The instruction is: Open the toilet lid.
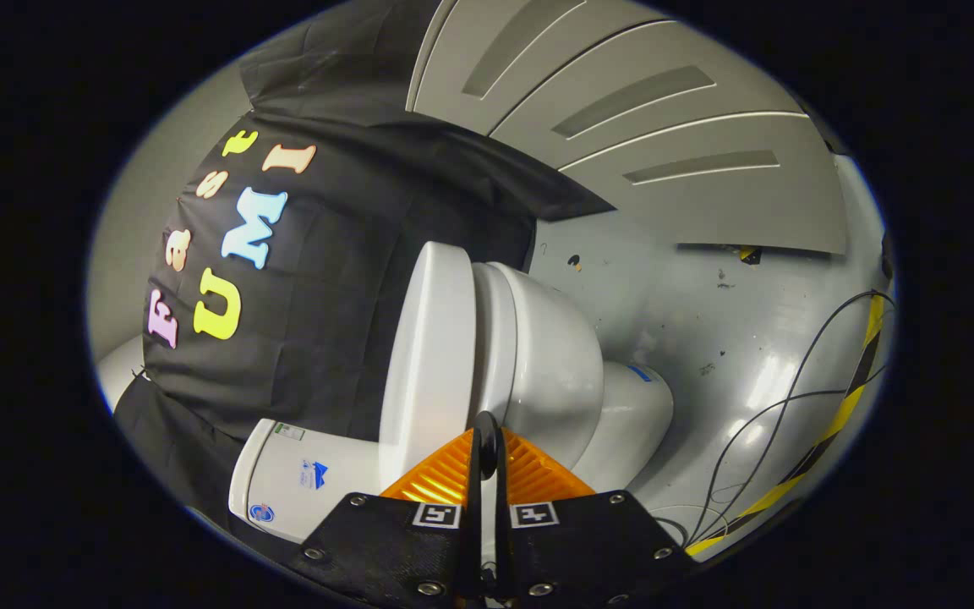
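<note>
The tool (pixel 487 440) is sitting with its fingers nearly together, gripping nothing, tips just short of the toilet lid (pixel 428 355). The lid is lying just ahead, apparently down on the bowl (pixel 555 364). Slipping the tips under its rim should help. Cables (pixel 783 423) are trailing across the grey floor (pixel 707 321) beyond.

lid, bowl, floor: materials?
Lid: white, smooth, semi-gloss; looks like moulded plastic, though it could be ceramic.
Bowl: glossy white with soft highlights, likely glazed ceramic.
Floor: grey, shiny, scuffed, with reflected light; probably painted or coated.
Gripper: fingers closed together, just short of the lid's edge.
</note>
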Tool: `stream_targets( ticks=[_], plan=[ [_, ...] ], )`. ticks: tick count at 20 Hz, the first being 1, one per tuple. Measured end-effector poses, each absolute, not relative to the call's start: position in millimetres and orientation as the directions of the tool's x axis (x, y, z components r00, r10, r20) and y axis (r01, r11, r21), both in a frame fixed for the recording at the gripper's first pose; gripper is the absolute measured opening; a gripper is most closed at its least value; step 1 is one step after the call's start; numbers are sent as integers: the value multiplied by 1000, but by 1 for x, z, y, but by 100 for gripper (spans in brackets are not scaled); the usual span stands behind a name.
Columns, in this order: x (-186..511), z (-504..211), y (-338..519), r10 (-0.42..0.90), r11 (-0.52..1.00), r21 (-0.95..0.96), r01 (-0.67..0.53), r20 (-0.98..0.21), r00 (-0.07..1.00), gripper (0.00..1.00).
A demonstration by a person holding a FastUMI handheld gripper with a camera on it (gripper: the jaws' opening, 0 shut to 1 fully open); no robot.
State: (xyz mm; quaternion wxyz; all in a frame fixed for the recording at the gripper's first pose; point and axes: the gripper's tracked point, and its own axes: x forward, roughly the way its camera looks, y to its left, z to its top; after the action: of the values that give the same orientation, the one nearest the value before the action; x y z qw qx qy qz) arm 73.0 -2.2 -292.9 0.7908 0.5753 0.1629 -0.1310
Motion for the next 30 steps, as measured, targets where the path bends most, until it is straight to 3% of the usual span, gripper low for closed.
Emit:
stream_targets(
  ticks=[4,11,22,30],
  plan=[
    [73,-291,1,4,311,859,407,-430,903,0],
    [72,-269,2,21,425,802,420,-473,881,0],
    [88,-159,31,14,715,636,290,-427,904,0],
    [94,-120,54,-25,825,498,267,-440,898,0]
  ],
)
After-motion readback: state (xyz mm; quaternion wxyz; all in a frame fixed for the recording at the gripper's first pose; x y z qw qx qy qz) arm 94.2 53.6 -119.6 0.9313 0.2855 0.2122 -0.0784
